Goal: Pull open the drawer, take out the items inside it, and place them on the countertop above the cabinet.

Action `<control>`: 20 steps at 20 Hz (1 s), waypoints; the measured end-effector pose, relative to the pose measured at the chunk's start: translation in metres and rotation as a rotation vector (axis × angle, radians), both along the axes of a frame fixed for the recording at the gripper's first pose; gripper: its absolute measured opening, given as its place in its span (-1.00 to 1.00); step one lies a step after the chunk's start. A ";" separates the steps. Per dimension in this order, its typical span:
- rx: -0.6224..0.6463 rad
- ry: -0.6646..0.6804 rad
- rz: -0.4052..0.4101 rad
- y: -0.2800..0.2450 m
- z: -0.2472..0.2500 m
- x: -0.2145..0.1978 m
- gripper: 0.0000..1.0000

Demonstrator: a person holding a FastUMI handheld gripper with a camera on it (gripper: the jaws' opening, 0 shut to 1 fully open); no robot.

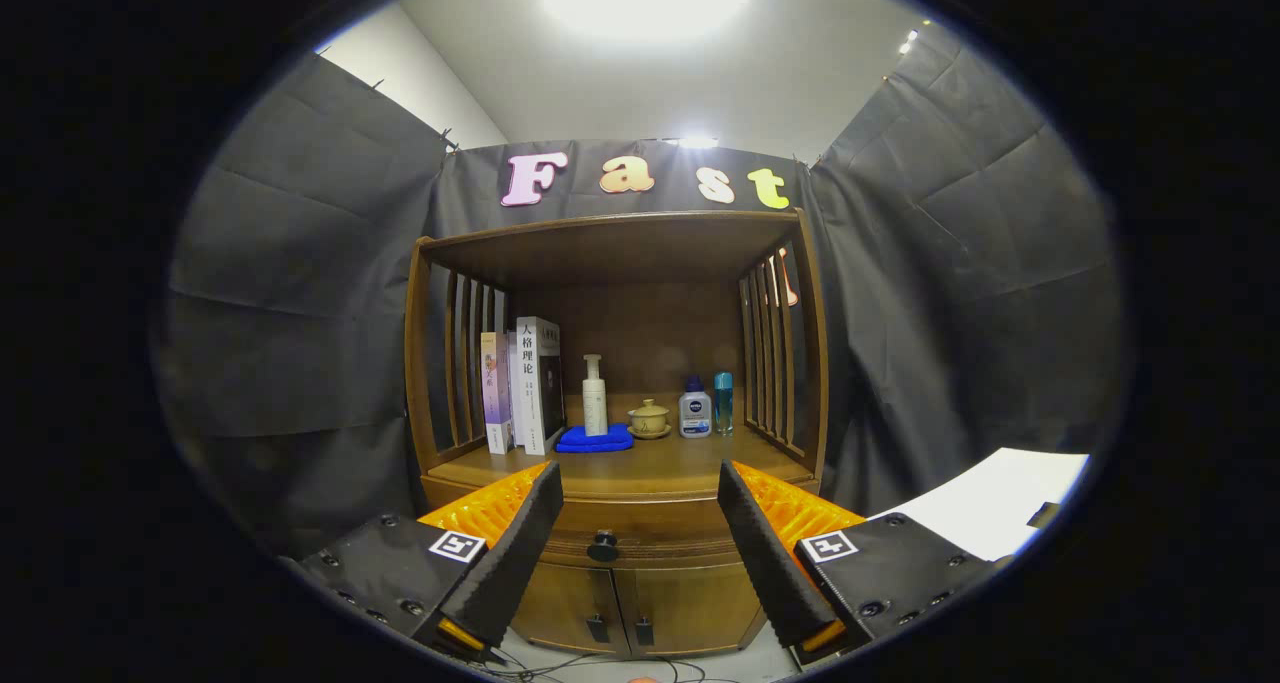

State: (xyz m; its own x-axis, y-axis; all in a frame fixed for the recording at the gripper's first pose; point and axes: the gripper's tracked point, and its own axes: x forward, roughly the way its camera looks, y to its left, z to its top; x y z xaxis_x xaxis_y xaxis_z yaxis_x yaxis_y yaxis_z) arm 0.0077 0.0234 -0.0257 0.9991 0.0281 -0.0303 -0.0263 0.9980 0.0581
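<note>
We have yet to begin: drawer (640,540) shut, its knob (603,545) at twelve o'clock between our wide-spread, empty fingers (520,548).

We see the wood tabletop (640,475) w/ books (525,385), blue cloth (594,439) under pump bottle (595,395), lidded cup (649,419), 2 bottles (695,409).

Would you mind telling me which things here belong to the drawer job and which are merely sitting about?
For the job:
drawer, shut, with its knob
countertop
gripper, open, knob between its fingers

Just sitting about:
books
pump bottle
blue cloth
lidded cup
two small bottles
lower cabinet doors
</note>
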 end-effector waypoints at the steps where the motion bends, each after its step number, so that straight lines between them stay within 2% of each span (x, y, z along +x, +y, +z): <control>1: -0.001 0.000 0.000 0.002 -0.001 0.002 0.98; 8: 0.029 -0.011 0.001 0.008 -0.005 0.021 0.97; 10: 0.036 -0.008 0.010 0.016 -0.005 0.041 0.97; 14: 0.053 0.034 0.024 0.029 -0.028 0.082 0.94; 20: 0.078 0.086 0.078 0.053 -0.077 0.114 0.94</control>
